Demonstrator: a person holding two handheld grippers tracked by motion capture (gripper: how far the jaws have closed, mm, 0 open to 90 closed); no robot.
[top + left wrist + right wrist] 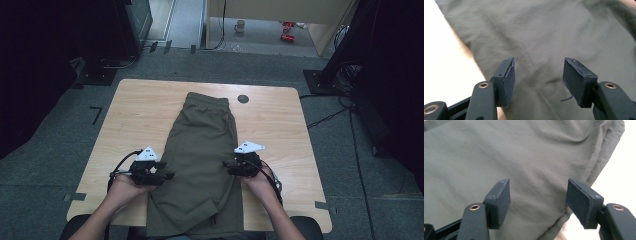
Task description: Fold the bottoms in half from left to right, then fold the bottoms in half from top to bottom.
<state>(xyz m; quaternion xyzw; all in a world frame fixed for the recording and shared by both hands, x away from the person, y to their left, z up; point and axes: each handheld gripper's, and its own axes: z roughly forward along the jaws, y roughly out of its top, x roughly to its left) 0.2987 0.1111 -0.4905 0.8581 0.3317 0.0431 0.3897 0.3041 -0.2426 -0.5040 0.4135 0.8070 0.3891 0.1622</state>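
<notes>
High view: wooden table (140, 115) carries olive shorts (202, 150) lengthwise at its middle, the 2 grippers flanking them. Left gripper (167, 175) touches their left edge, right gripper (226, 164) their right edge; both gape over fabric, gripping nothing.

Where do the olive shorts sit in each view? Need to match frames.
High view: olive shorts mid-table, waistband far, hem over near edge.
Left gripper view: fabric beyond the jaws, table at left.
Right gripper view: fabric, folded edge at right.
Shared landmark: pale wooden table.
</notes>
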